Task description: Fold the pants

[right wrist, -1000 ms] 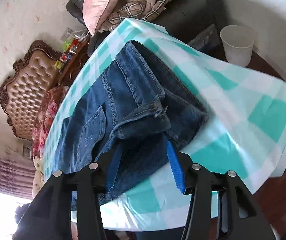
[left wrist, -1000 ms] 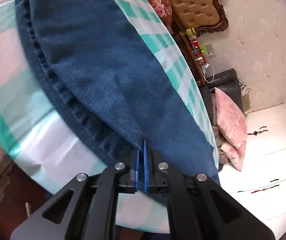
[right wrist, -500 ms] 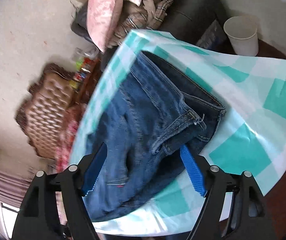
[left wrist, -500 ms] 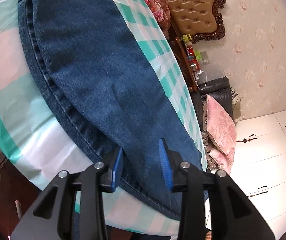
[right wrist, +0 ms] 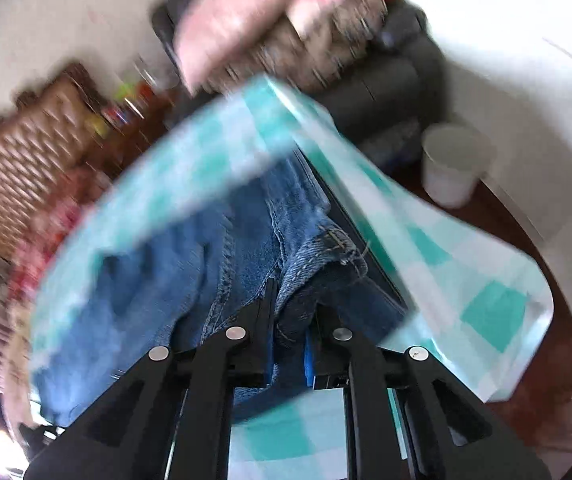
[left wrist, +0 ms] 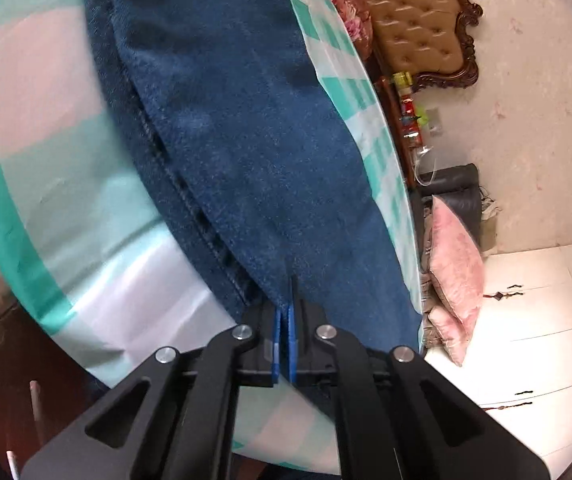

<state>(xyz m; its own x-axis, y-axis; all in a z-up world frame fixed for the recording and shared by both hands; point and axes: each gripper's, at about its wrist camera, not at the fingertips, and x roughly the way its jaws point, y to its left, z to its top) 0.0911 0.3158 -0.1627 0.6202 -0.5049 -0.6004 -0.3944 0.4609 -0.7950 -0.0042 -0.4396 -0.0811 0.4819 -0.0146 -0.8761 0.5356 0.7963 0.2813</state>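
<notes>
Blue denim pants (left wrist: 246, 128) spread along a table under a teal-and-white checked tablecloth (left wrist: 46, 184). Seen from the left wrist: left gripper (left wrist: 285, 320) clenched at the near edge of the pants, blue pads (left wrist: 275, 336) pressed together with only a sliver between, having just snapped closed; a thin fold of denim appears pinched between the tips, though hard to confirm. Stitched side seam of the pants running just left of the gripper, tablecloth beyond that. To the right of the pants, past the table edge: a tufted brown headboard (left wrist: 414, 20), a pink cushion (left wrist: 454, 256), white cabinet doors (left wrist: 546, 320).

Seen from the right wrist, heavily blurred: right gripper (right wrist: 290, 320) clamped on a bunched waistband portion of the pants (right wrist: 190, 280), jaws having just closed around the cloth, denim bulging up between them. A flap of the tablecloth (right wrist: 426, 240) lifted and folded over the far side of the pants. To the right of the pants, beyond the tablecloth, a white bucket (right wrist: 454, 168) on dark floor.
</notes>
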